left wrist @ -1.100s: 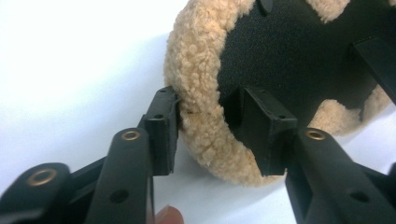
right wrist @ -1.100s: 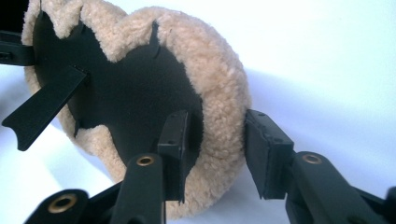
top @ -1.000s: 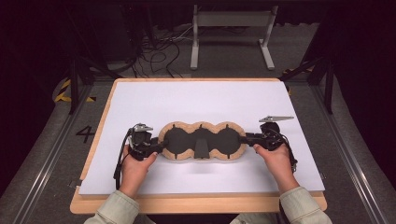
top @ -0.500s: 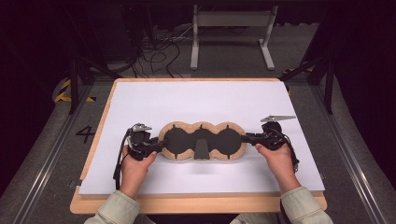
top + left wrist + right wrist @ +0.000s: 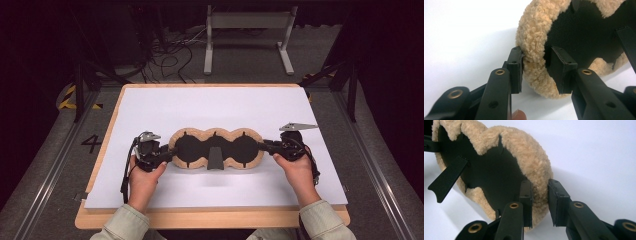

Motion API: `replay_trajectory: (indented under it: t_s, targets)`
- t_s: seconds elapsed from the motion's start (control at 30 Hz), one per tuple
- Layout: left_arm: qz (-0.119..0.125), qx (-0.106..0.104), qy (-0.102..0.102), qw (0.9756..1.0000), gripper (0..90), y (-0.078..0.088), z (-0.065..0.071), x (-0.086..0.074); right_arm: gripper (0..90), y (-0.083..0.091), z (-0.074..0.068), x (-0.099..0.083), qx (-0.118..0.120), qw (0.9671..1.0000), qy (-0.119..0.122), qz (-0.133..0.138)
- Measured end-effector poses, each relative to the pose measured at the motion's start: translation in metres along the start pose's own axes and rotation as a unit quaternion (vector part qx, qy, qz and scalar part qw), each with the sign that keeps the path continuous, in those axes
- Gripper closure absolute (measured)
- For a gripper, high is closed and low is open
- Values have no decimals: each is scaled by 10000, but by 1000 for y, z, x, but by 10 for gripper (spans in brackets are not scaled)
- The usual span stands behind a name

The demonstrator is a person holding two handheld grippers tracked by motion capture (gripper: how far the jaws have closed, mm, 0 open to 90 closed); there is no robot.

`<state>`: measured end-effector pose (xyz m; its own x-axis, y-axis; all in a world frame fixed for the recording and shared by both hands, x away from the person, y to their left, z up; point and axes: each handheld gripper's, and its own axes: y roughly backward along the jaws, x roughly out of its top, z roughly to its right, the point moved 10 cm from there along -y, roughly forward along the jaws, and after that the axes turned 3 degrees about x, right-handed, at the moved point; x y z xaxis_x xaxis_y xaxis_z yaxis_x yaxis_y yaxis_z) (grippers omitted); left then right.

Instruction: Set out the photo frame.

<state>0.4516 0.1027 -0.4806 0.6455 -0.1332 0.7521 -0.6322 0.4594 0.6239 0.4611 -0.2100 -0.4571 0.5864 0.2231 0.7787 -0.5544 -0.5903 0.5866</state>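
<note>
Here, fleece pad [image 5: 216, 149] between, both claws gripping

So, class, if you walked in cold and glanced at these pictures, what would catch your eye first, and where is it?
The fleecy three-lobed piece, tan pile rimming black insides, lies near the middle of the white sheet on the wooden table. The left gripper straddles the fleece rim at its left end, one jaw outside and one inside, and the right gripper does the same at its right end. A black strap sticks out from the middle lobe.
</note>
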Motion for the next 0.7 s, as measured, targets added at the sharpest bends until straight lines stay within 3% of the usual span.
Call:
replay_trajectory:
  t_s: [0.2, 0.33, 0.5, 0.7]
  targets:
    - [493, 157, -275, 9983, 618, 0, 0, 15, 753, 9, -5, 15, -367, 9973, 455, 444]
    - [569, 71, -456, 9973, 625, -10, 1, 15, 757, 9, 1, 16, -649, 9932, 711, 652]
    - [414, 157, -751, 9962, 637, -19, -2, 7, 758, 2, 6, 6, -672, 9928, 829, 549]
    - [444, 140, -809, 9956, 639, -16, 1, 6, 758, 1, 6, -1, -655, 9933, 850, 434]
